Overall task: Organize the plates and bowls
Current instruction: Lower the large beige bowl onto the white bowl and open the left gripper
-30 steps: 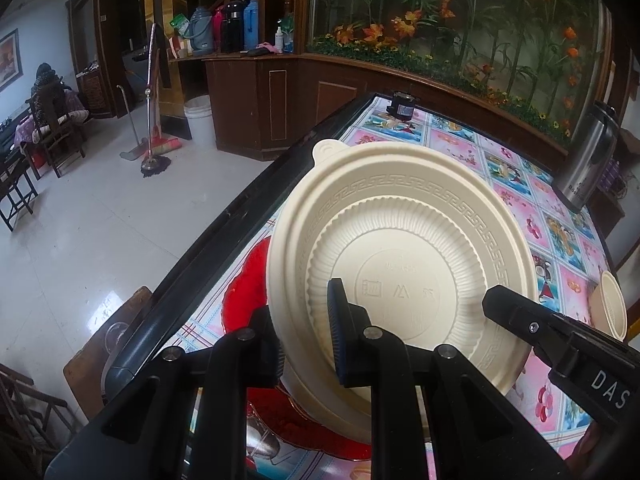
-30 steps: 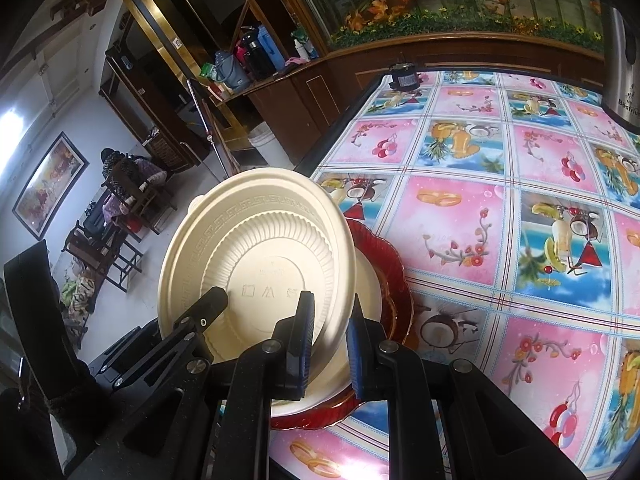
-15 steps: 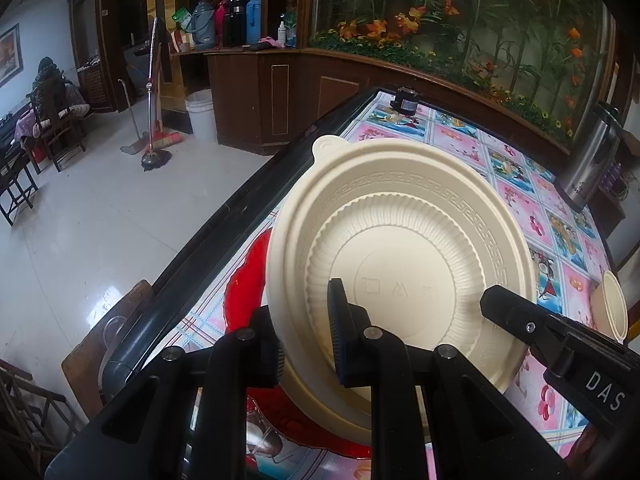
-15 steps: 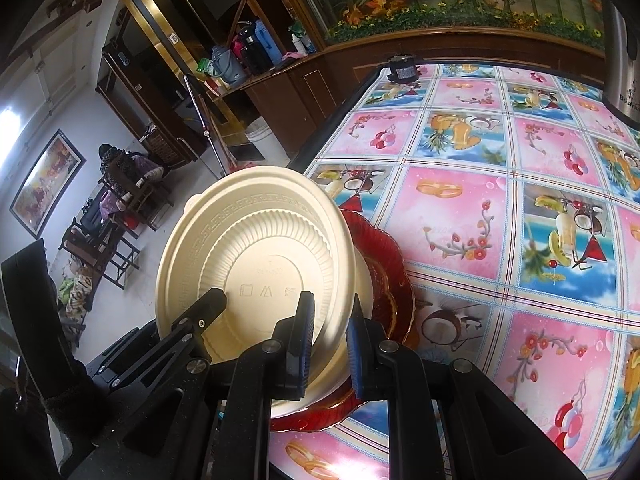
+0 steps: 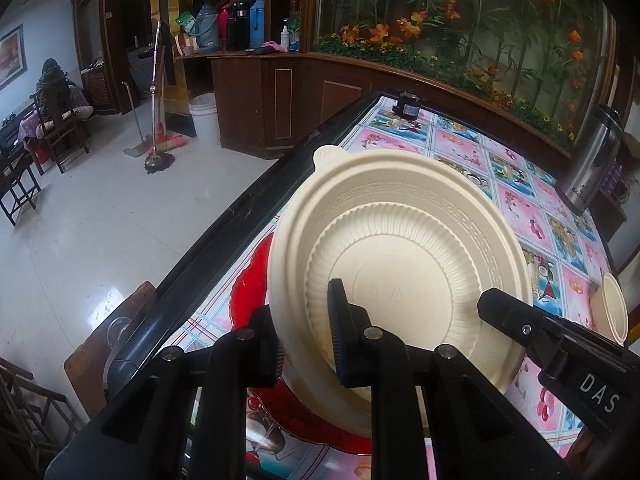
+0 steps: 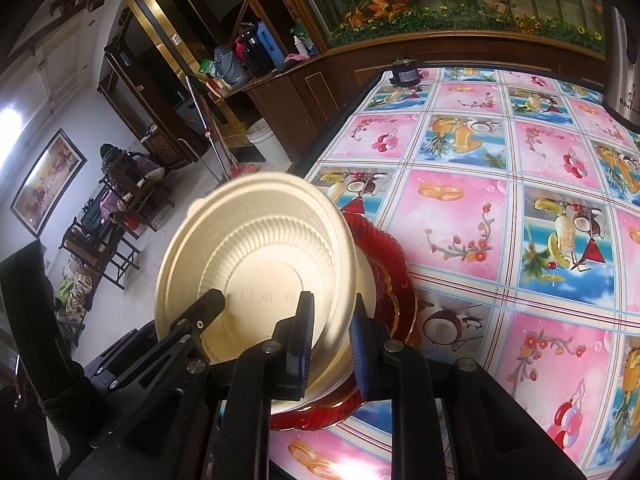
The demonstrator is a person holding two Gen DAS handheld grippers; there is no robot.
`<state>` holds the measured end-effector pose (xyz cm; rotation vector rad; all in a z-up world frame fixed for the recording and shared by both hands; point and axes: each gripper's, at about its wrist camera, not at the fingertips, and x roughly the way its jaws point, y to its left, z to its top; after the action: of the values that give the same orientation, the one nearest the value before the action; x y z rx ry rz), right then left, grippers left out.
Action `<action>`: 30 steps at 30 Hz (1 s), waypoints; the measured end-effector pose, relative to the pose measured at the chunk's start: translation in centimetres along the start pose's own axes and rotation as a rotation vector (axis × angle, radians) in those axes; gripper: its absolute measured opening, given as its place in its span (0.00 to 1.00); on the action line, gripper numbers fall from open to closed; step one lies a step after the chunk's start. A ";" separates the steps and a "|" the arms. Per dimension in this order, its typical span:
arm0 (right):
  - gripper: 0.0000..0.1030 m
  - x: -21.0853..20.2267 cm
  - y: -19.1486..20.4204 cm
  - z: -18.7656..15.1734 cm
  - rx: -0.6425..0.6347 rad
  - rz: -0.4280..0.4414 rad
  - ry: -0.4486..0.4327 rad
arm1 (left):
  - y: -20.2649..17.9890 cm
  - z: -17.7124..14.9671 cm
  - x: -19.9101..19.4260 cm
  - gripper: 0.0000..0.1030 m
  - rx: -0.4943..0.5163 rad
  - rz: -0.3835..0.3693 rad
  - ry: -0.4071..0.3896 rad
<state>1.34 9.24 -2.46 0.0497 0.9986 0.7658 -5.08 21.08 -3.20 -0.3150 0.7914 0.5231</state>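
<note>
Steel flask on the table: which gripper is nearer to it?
Right. The right gripper holds the plate at its rim on the side toward the flask; the left gripper holds the other side, farther away.

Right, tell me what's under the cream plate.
Under the tilted cream plate sits another cream dish, resting on a red plate on the table. The red plate's middle is covered.
</note>
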 end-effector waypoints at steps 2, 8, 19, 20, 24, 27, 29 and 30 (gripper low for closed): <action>0.18 0.0 0.0 -0.1 0.000 0.001 0.001 | 0.0 0.0 0.0 0.16 -0.003 0.000 0.004; 0.18 -0.1 0.1 -0.1 0.004 0.002 -0.005 | 0.1 0.1 0.1 0.18 -0.011 -0.003 0.010; 0.36 -0.7 -0.3 0.4 0.025 0.003 -0.030 | 0.8 0.7 -1.5 0.57 -0.055 -0.008 -0.054; 0.38 -0.8 -0.3 0.4 0.030 0.006 -0.033 | 0.9 0.7 -1.6 0.58 -0.058 -0.010 -0.060; 0.59 -1.5 -0.6 0.4 0.054 0.010 -0.060 | 0.7 0.8 -2.2 0.64 -0.056 -0.019 -0.076; 0.79 -2.5 -1.4 0.4 0.097 0.024 -0.093 | 0.2 0.8 -3.0 0.73 -0.054 -0.036 -0.103; 0.91 -3.0 -2.1 0.3 0.126 0.028 -0.105 | -0.3 0.8 -3.5 0.75 -0.038 -0.039 -0.117; 0.99 -3.1 -2.4 0.3 0.139 0.032 -0.104 | -0.6 0.7 -3.6 0.76 -0.031 -0.042 -0.120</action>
<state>1.96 5.71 -0.84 0.2240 0.9529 0.7149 -6.44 19.75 0.01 -0.3254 0.6598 0.5109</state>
